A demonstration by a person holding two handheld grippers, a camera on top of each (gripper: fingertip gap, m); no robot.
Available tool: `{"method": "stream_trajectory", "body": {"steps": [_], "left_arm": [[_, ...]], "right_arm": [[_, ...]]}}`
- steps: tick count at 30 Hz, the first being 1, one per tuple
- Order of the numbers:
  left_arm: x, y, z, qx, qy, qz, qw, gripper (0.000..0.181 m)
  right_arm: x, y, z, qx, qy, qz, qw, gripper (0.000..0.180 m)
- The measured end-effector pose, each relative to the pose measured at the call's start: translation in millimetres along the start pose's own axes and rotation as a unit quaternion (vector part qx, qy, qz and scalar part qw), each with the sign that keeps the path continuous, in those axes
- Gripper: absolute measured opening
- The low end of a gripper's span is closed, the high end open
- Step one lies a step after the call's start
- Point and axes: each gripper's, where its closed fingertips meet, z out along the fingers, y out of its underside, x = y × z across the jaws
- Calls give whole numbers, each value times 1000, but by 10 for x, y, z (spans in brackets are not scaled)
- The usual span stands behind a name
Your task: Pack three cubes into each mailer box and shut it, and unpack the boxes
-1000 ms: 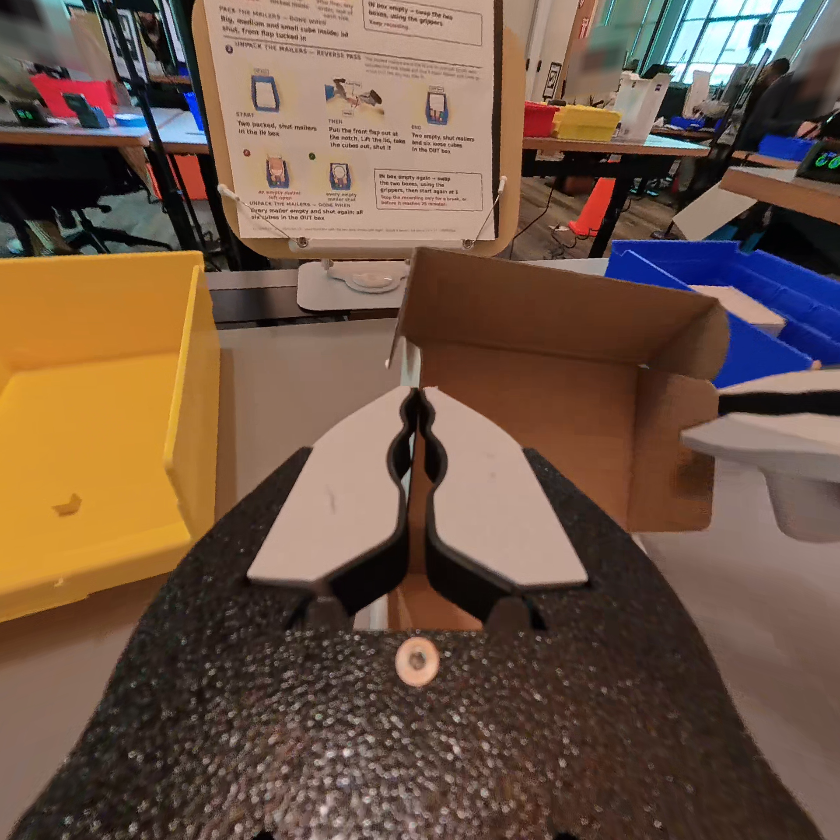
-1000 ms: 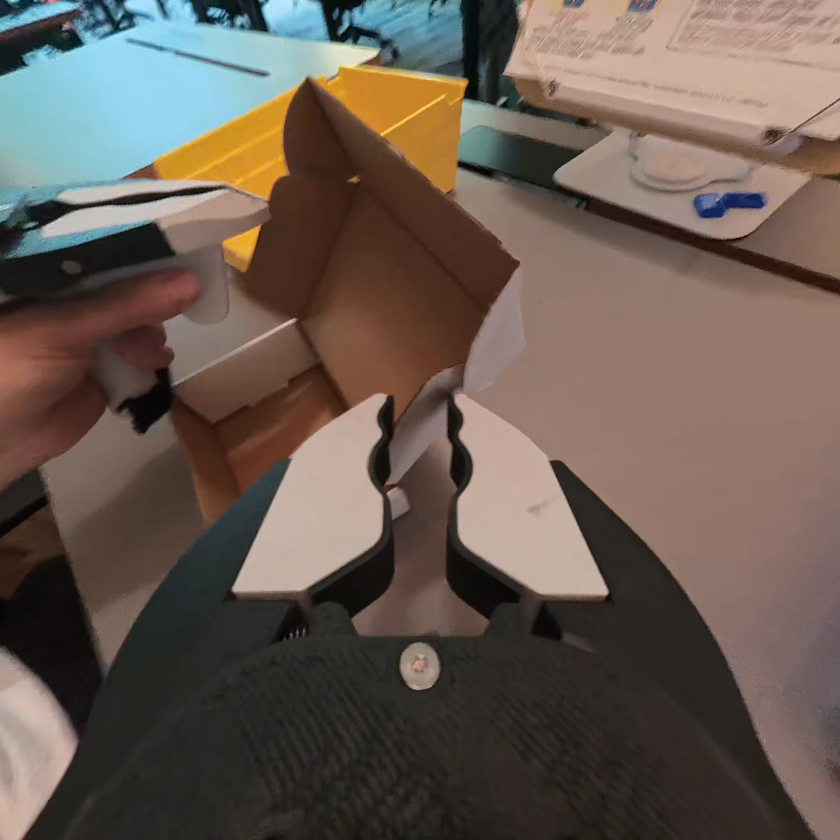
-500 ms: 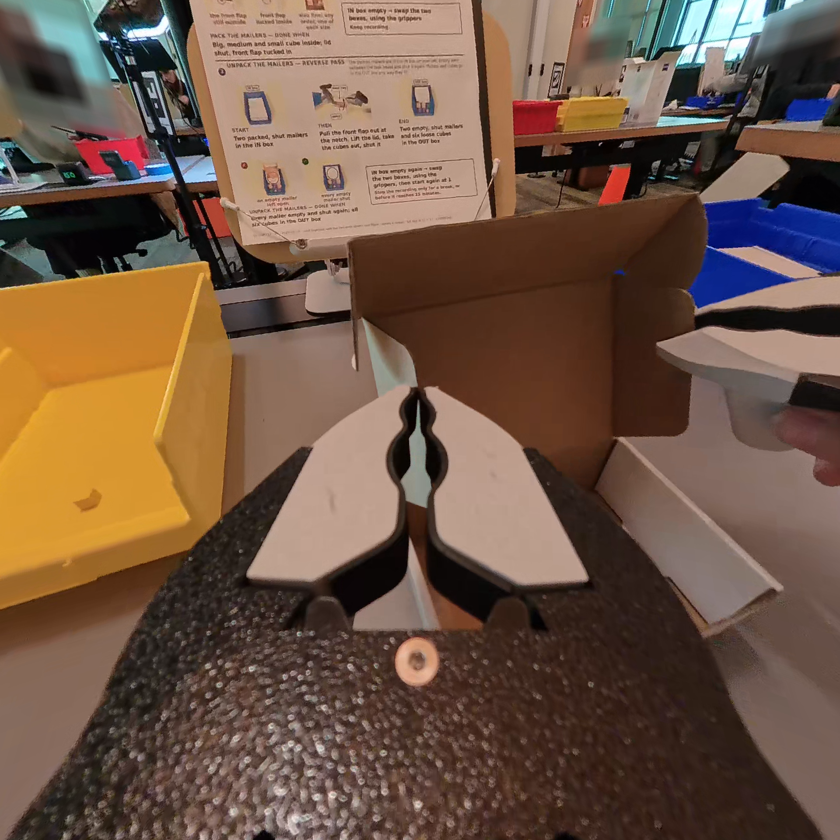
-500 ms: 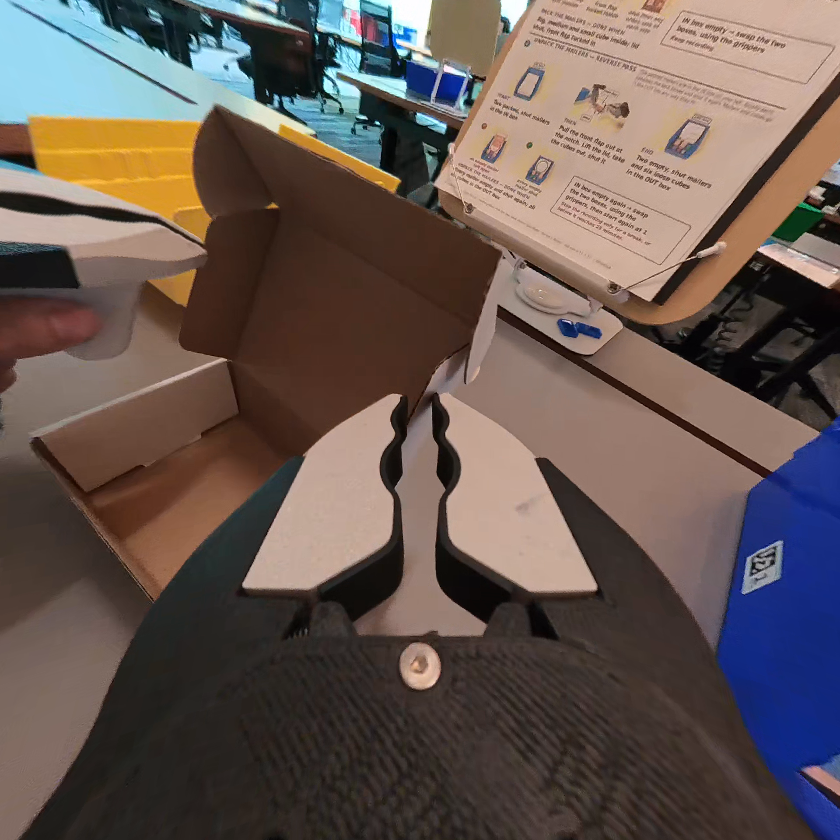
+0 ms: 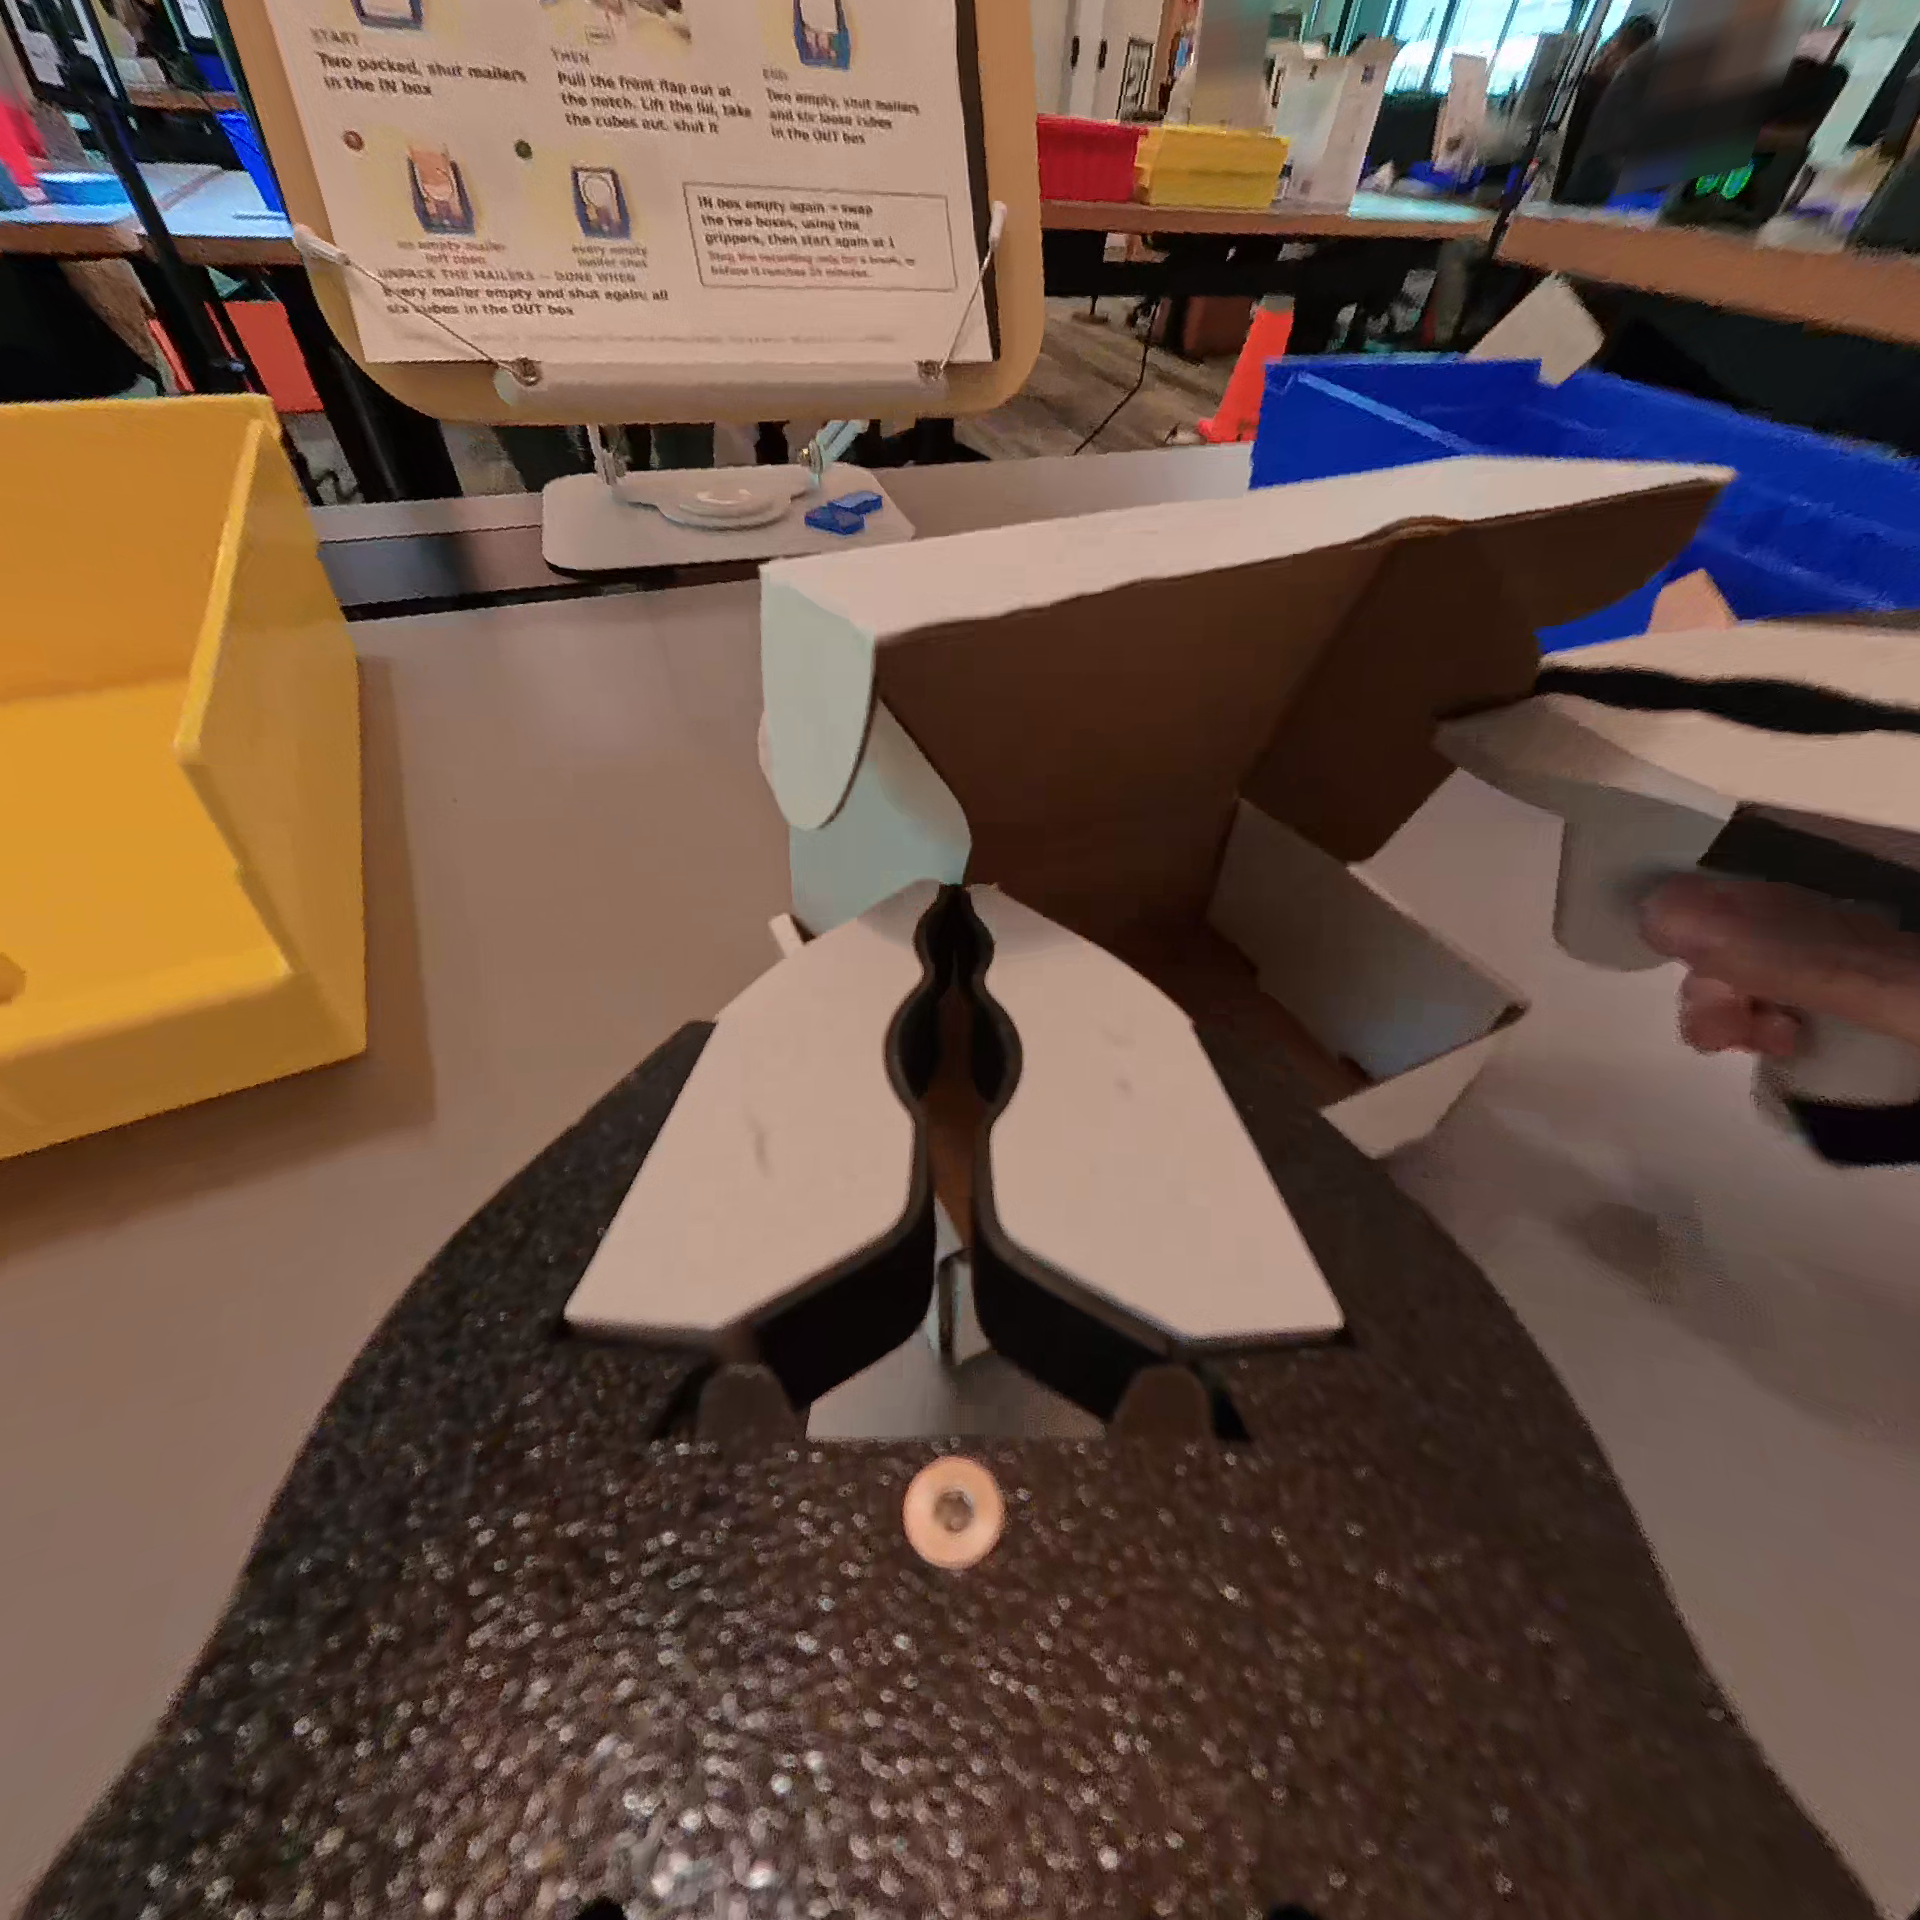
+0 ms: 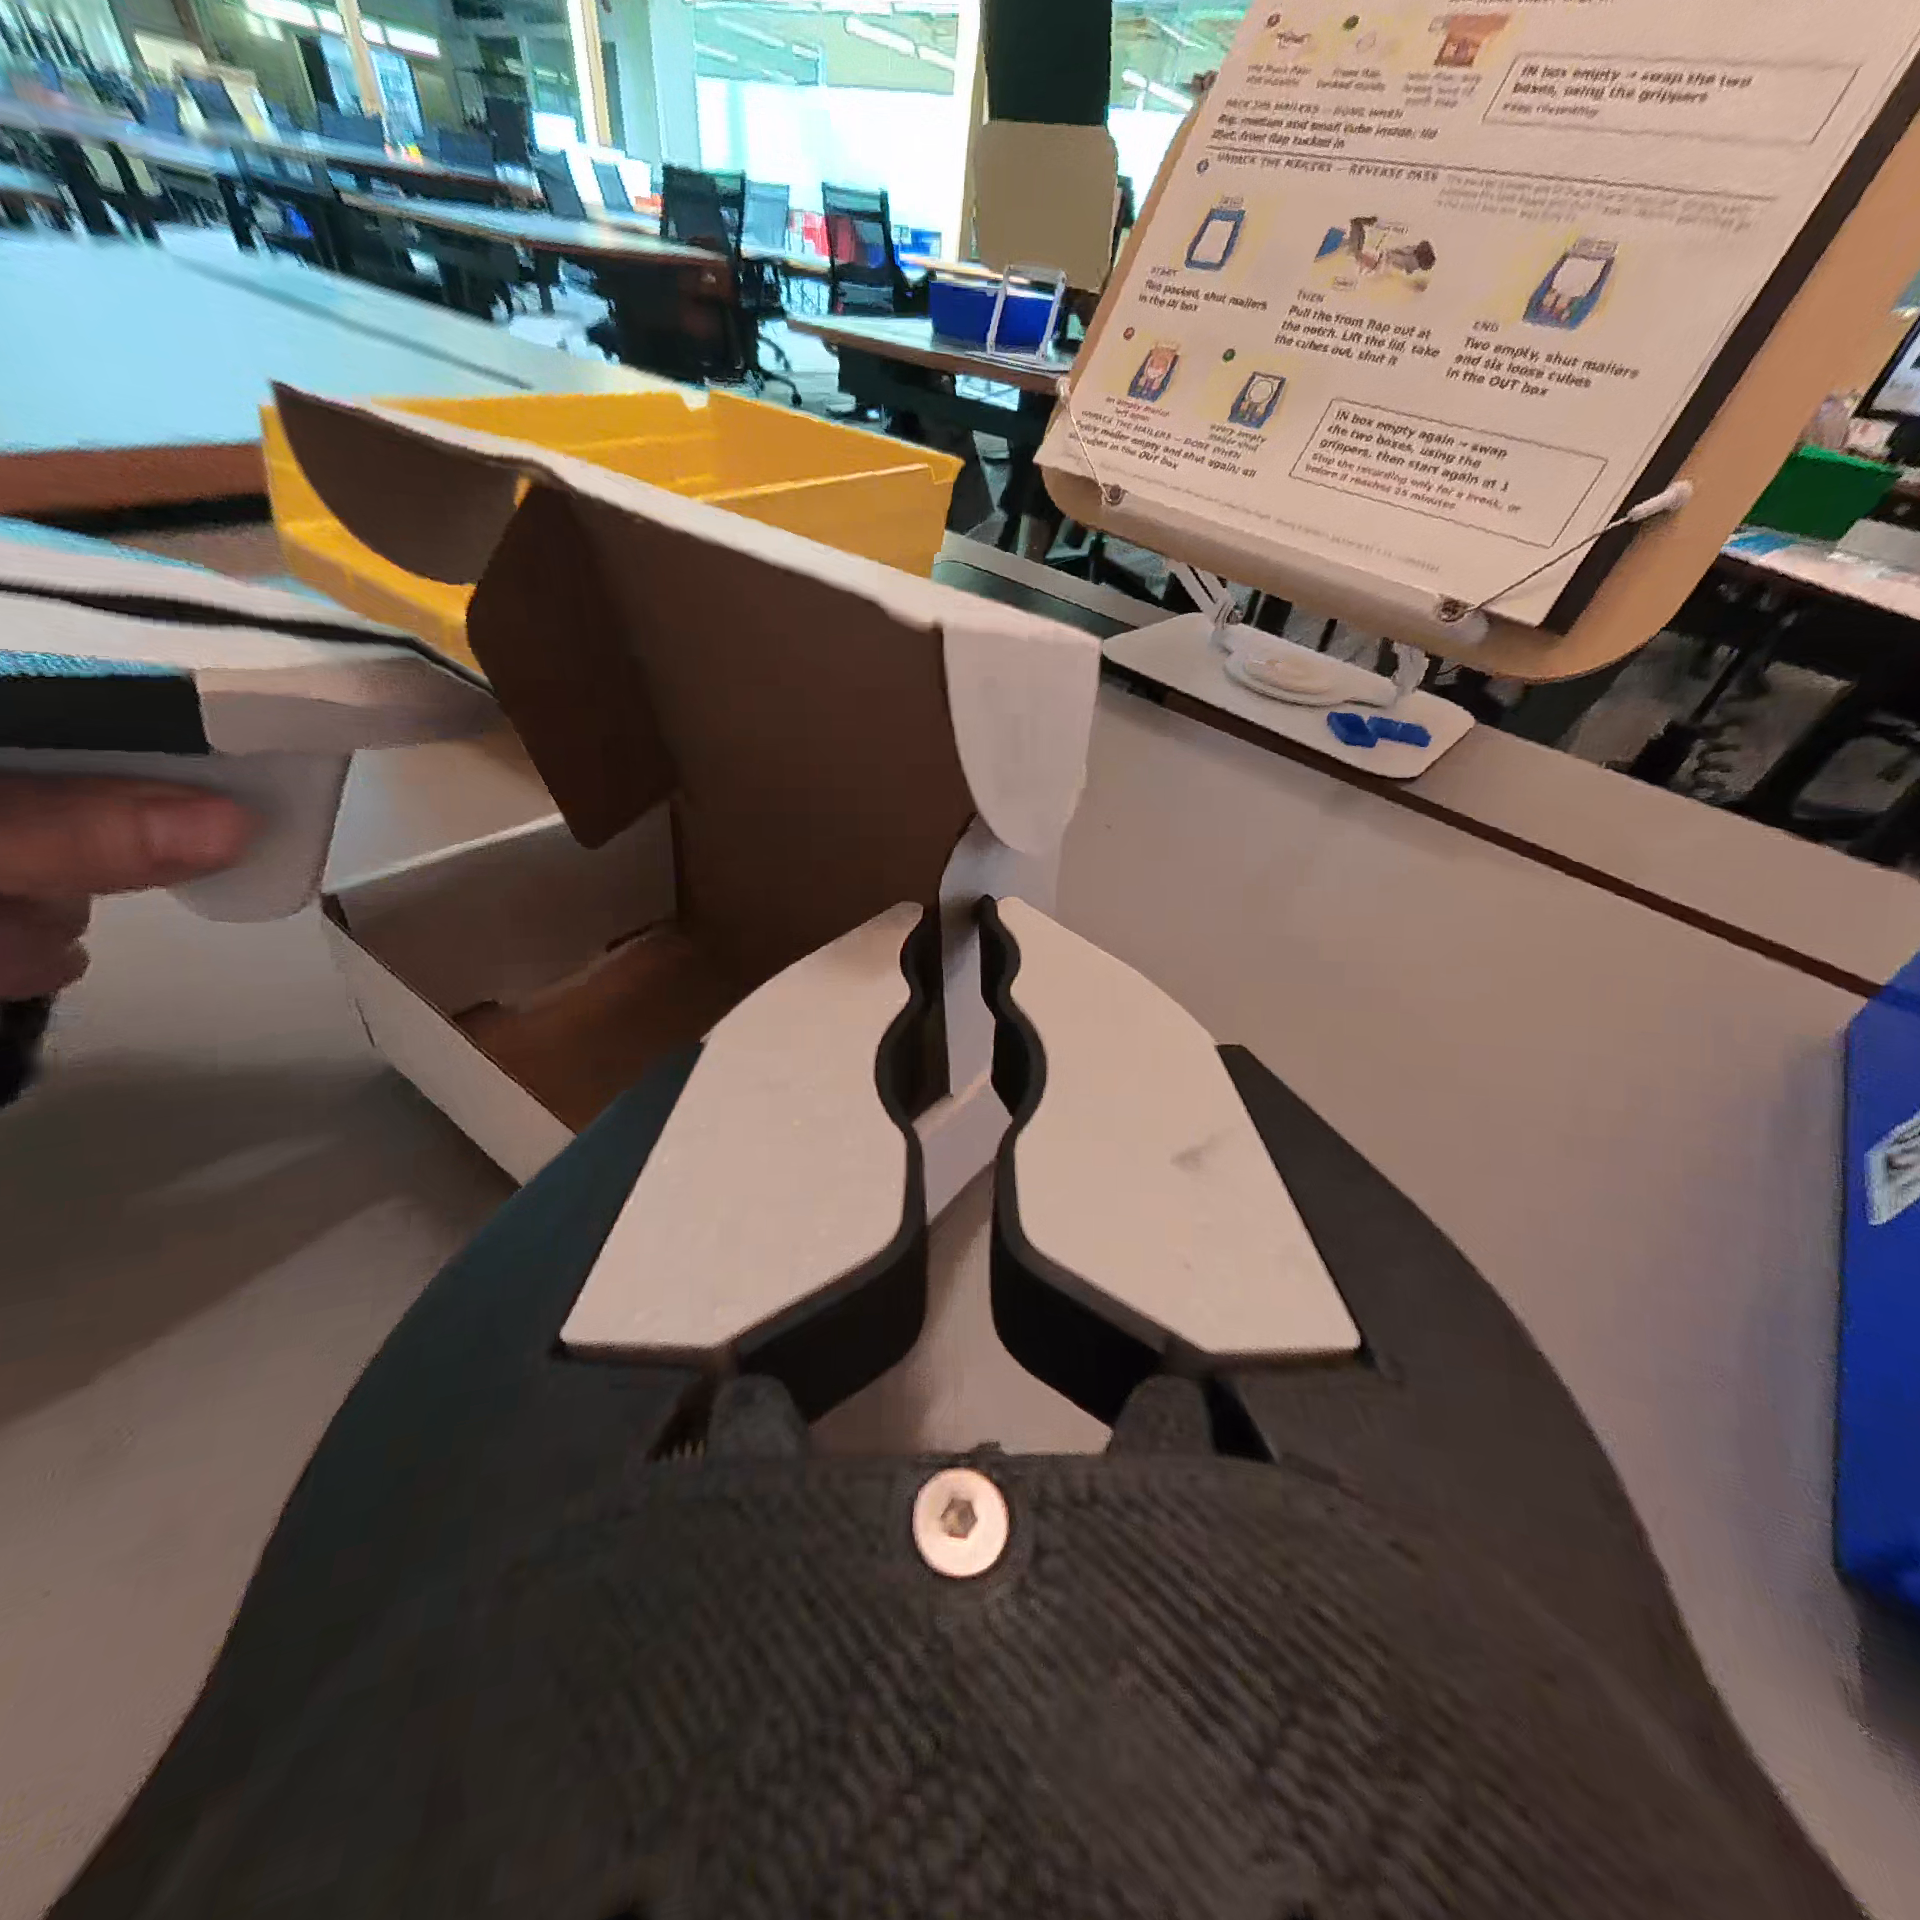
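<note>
- Since half a second ago, the mailer box's lid (image 5: 1195, 727) has tipped forward from upright to a slant over the tray, and the white front flap now curls down at its leading edge.
- Mailer box (image 6: 488, 997): corrugated cardboard, white outside and brown inside, a shallow rectangular tray resting on the grey table (image 5: 582, 831); no cubes show in the part of the tray that is visible.
- Left gripper (image 5: 956, 904): flat grey wavy-edged fingers nearly together, clamped on the box's thin white side wall at 12 o'clock in its own view.
- Right gripper (image 6: 961, 914): fingers drawn close on the opposite white side wall, the cardboard edge standing in the narrow slot between them.
- Both gripper bodies are black with a rough, pebbled surface.
- Yellow bin (image 5: 156, 748), smooth plastic, sits at 9 o'clock of the left wrist view; blue bin (image 5: 1662, 457), also plastic, at 2 o'clock.
- Instruction sheet (image 5: 644, 177) on a tan rounded board stands at 12 o'clock behind the box.
</note>
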Motion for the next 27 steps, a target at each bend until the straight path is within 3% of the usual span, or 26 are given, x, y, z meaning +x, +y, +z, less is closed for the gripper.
{"method": "stream_trajectory", "body": {"steps": [4, 8, 15, 23, 27], "left_arm": [[51, 146, -107, -36, 15, 55, 998, 0], [148, 242, -119, -55, 41, 74, 995, 0], [80, 233, -314, -54, 39, 111, 992, 0], [-188, 67, -396, -42, -36, 89, 995, 22], [-126, 21, -289, -54, -24, 74, 996, 7]], "right_arm": [[-41, 55, -103, -44, 2, -63, 997, 6], [-178, 37, -141, -57, -41, -6, 998, 4], [-99, 26, -115, -52, -18, -11, 998, 2], [-26, -13, -67, -45, 5, 15, 999, 2], [-22, -22, -65, -43, 19, 23, 999, 2]]}}
